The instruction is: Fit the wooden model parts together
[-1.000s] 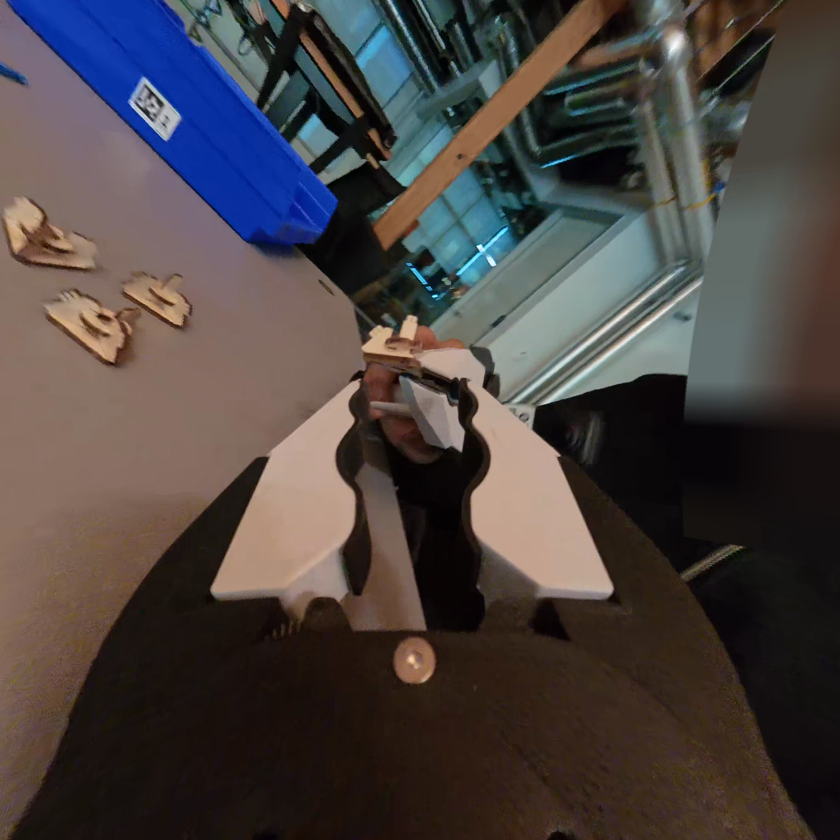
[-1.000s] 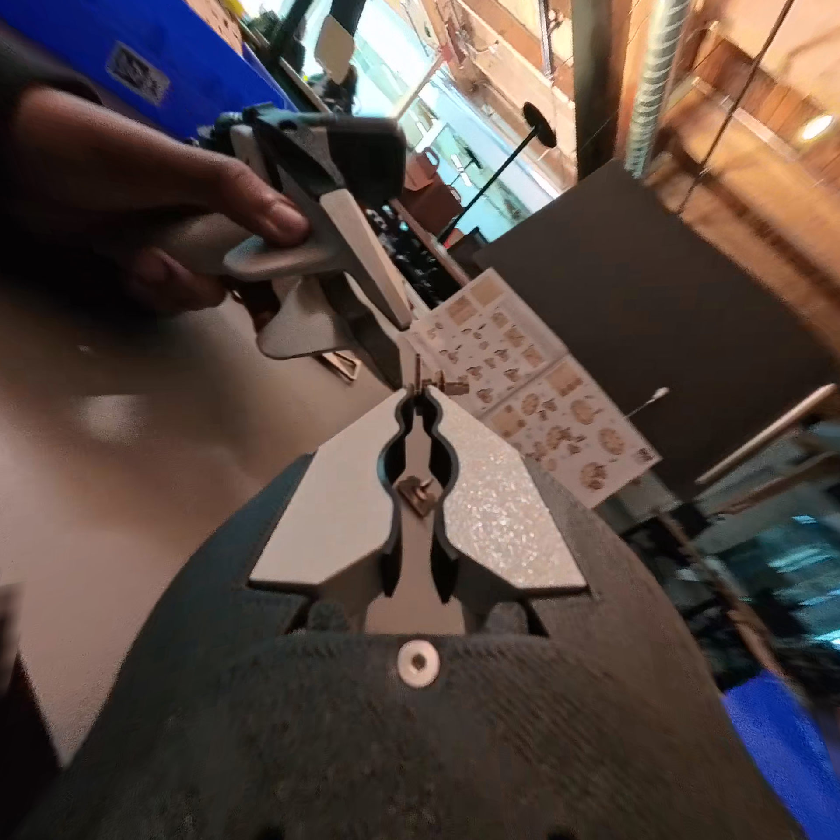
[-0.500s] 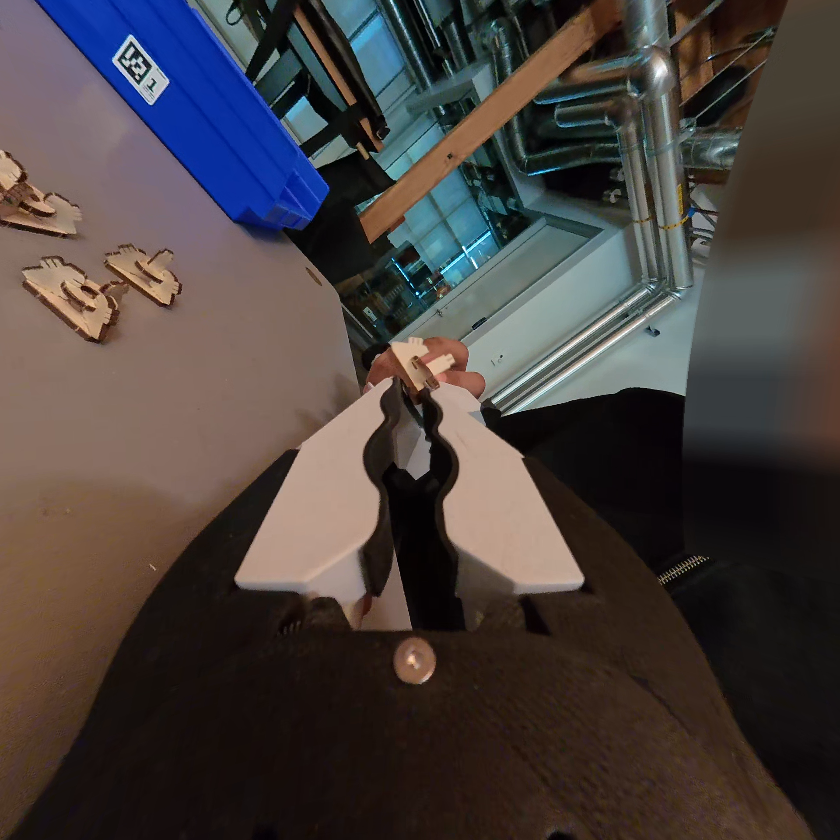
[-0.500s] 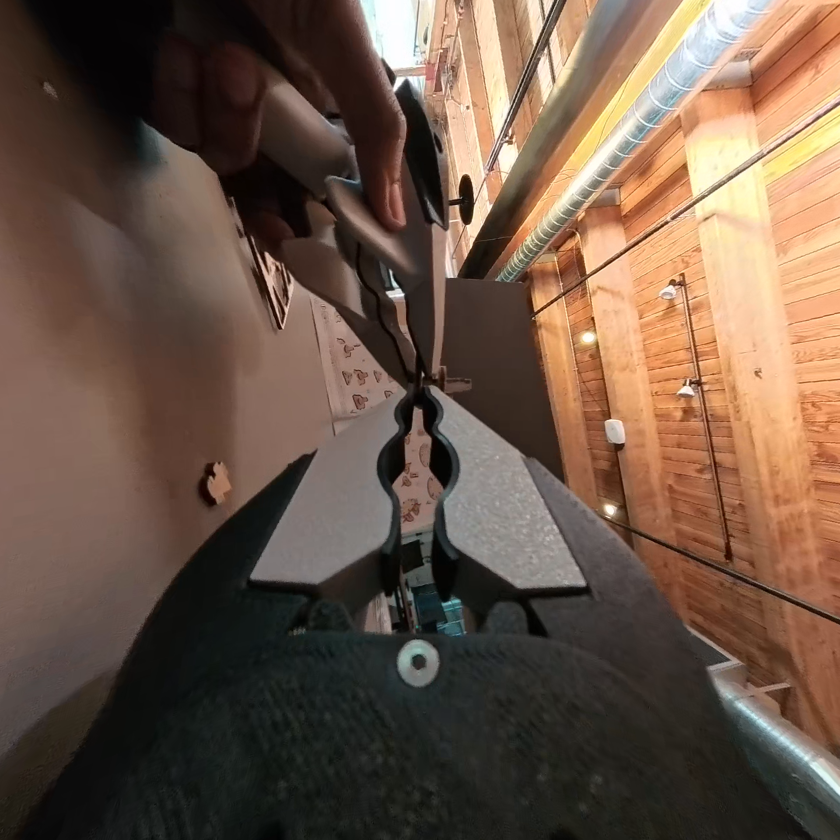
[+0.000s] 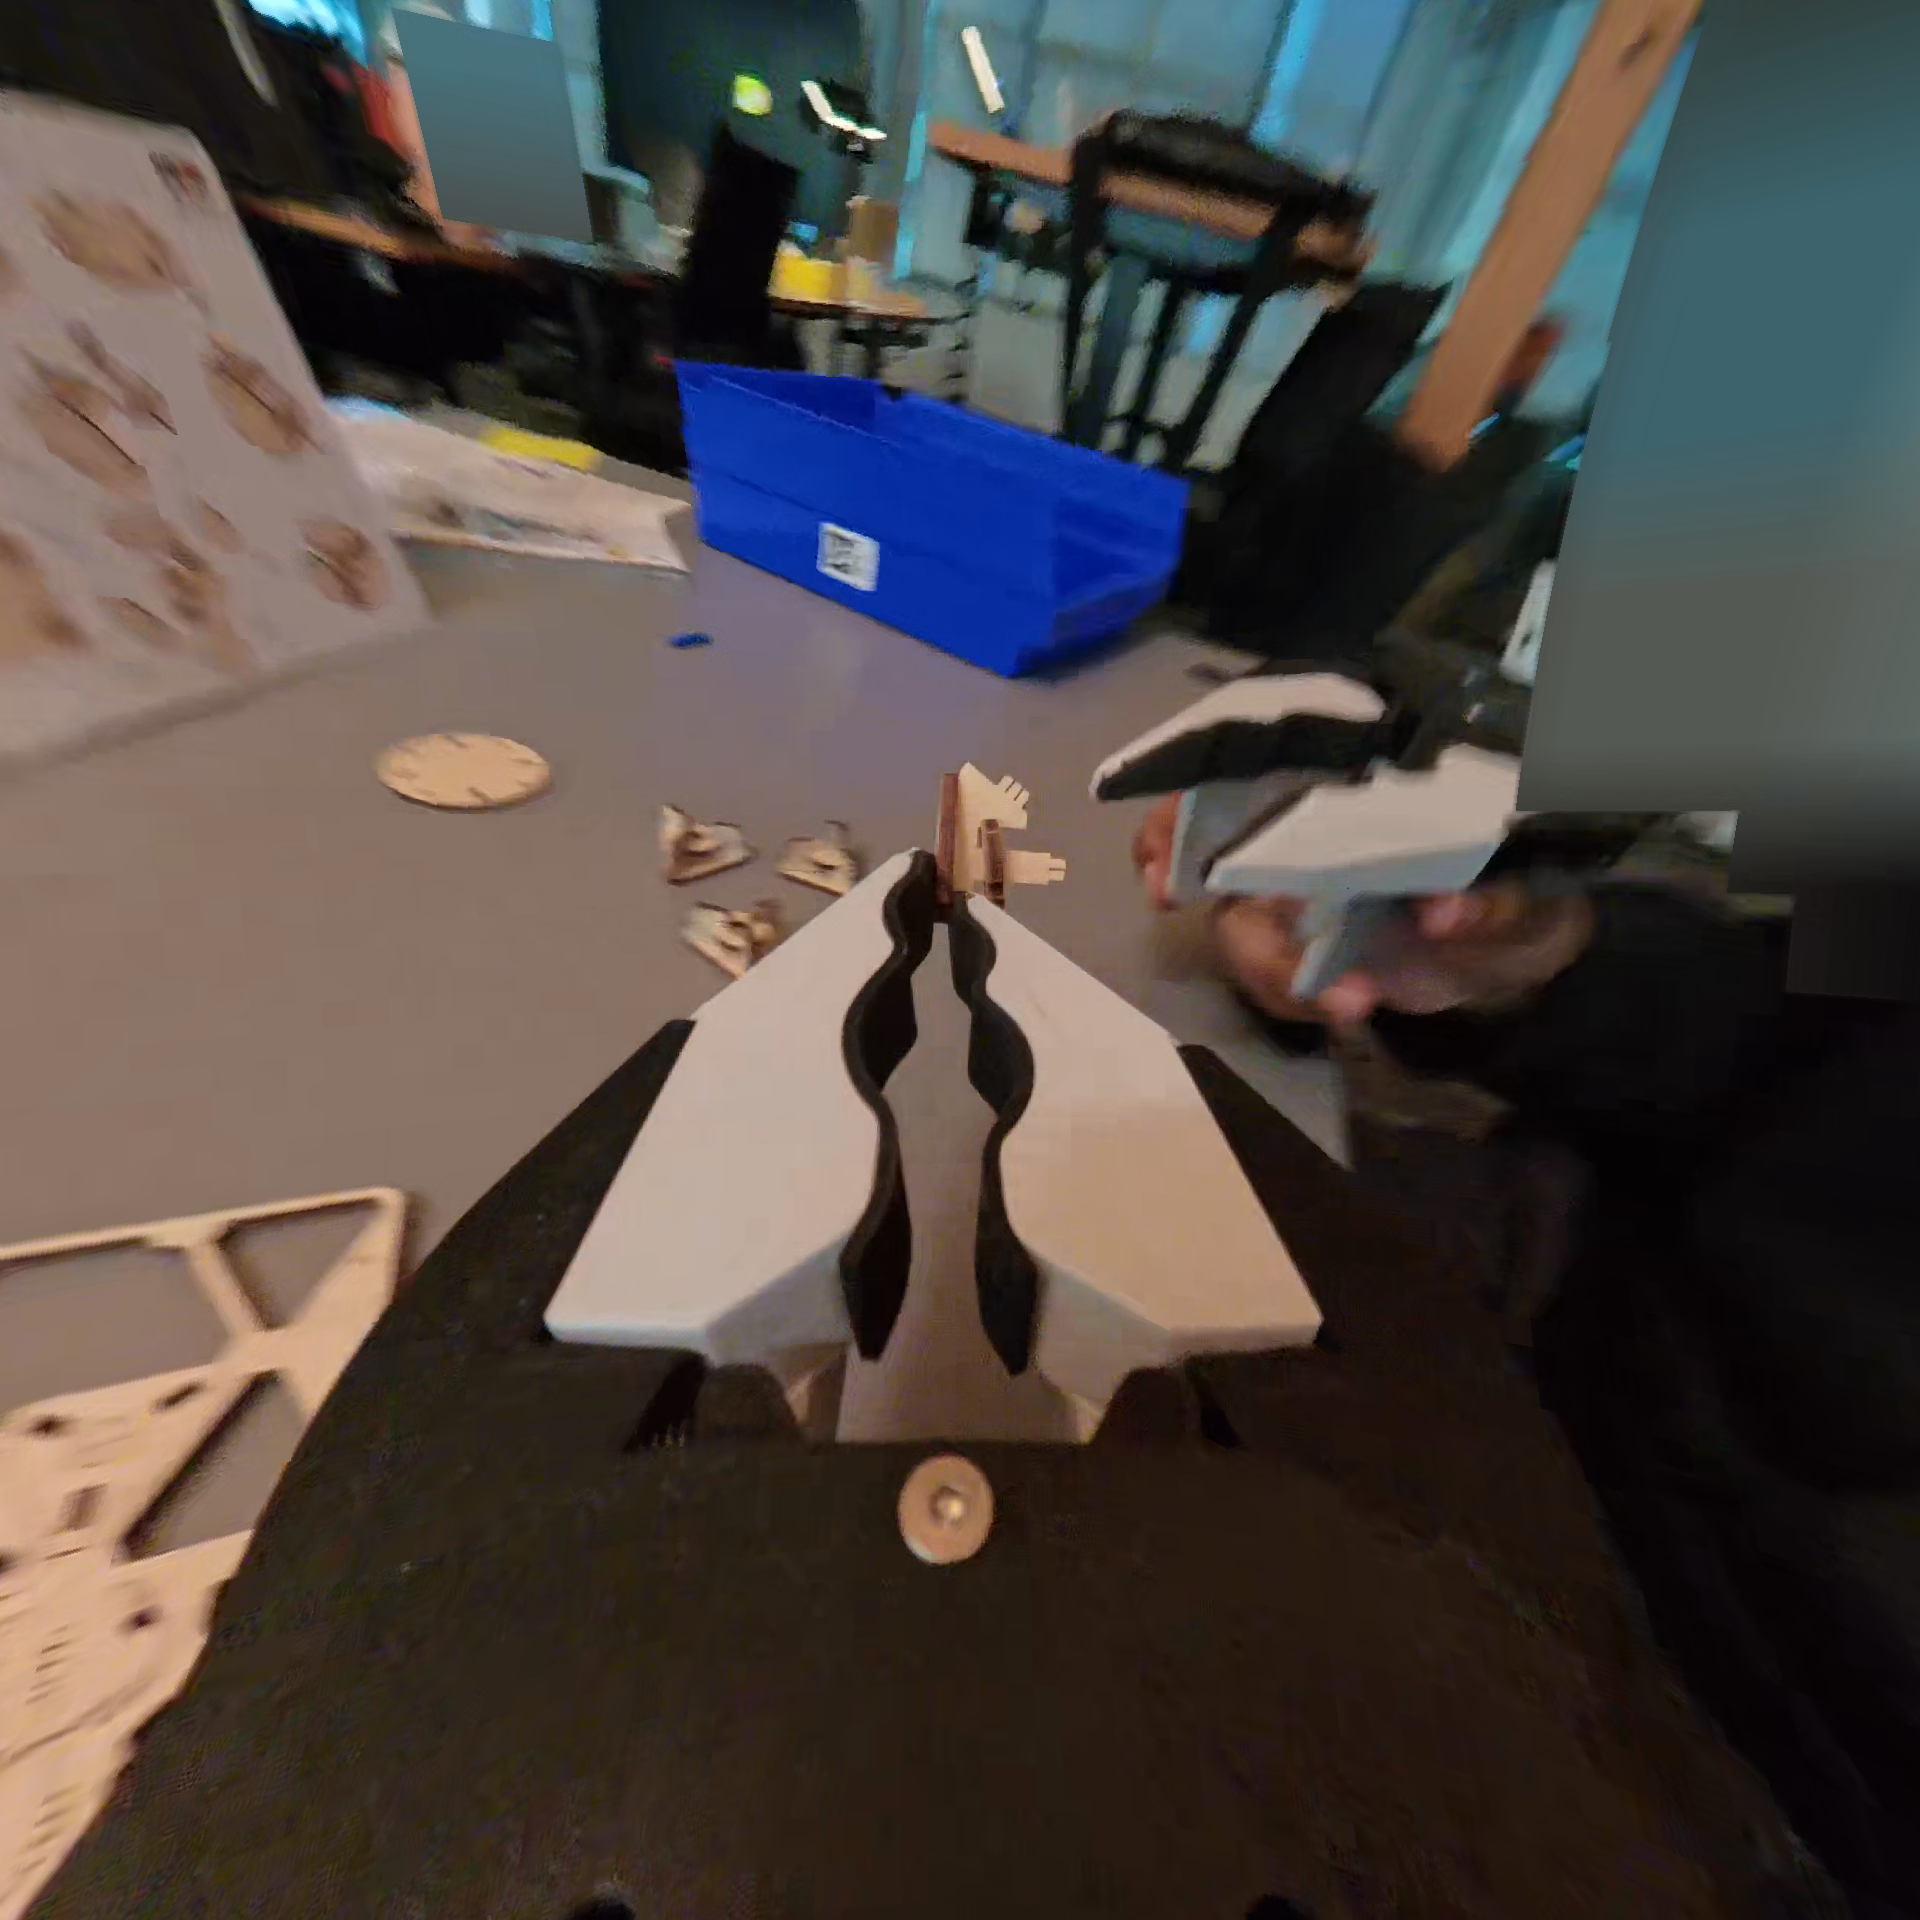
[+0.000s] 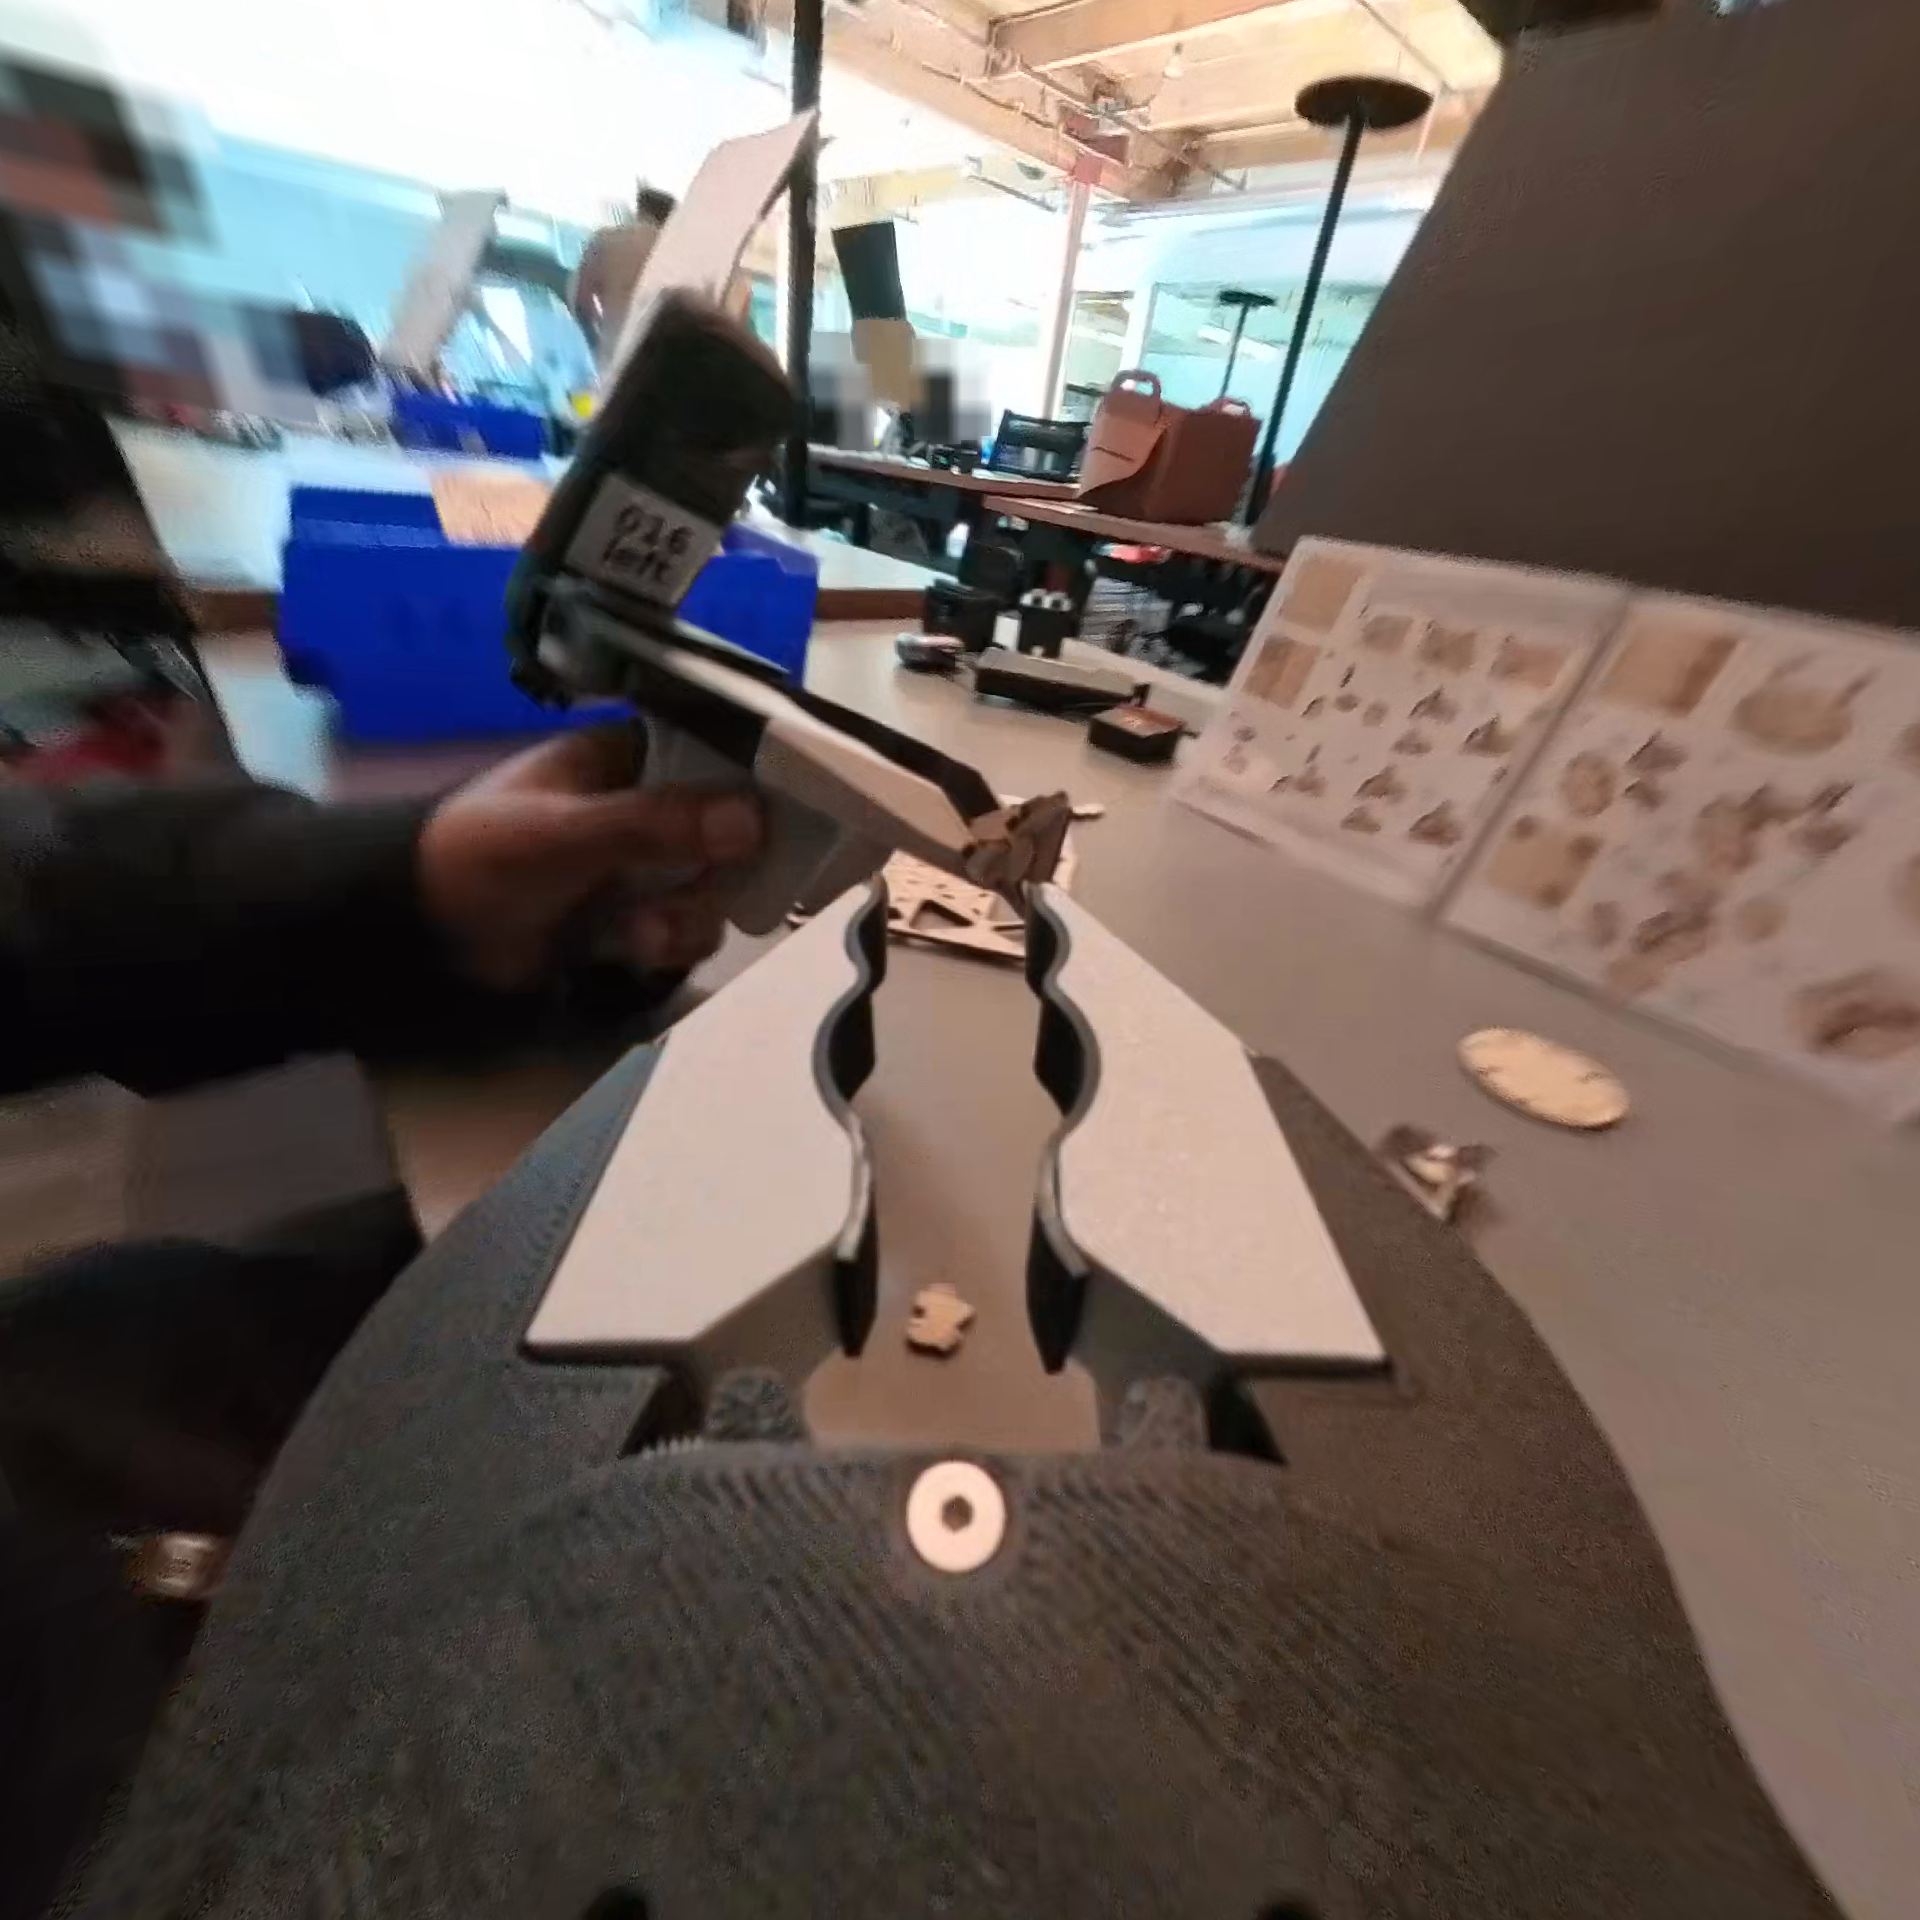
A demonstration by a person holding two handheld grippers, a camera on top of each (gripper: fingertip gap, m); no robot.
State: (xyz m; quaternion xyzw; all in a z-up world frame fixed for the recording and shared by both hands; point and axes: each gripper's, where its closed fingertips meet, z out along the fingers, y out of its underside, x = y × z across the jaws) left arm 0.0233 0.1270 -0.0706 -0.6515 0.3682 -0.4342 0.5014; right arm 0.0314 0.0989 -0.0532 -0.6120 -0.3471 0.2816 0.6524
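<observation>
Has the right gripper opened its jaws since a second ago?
Yes. The right gripper now stands open and empty beside the wooden piece that the left gripper holds.

Pale tan wooden piece [image 5: 987, 836], dark brown burnt edge. White fingers [image 5: 790, 1091] with wavy black pads; black textured gripper body. Grey table [image 5: 260, 935]. Bright blue bin [image 5: 935, 520], white label with black pattern. White sheets [image 6: 1558, 769] printed with tan shapes. Beige slotted disc [image 5: 462, 769].
</observation>
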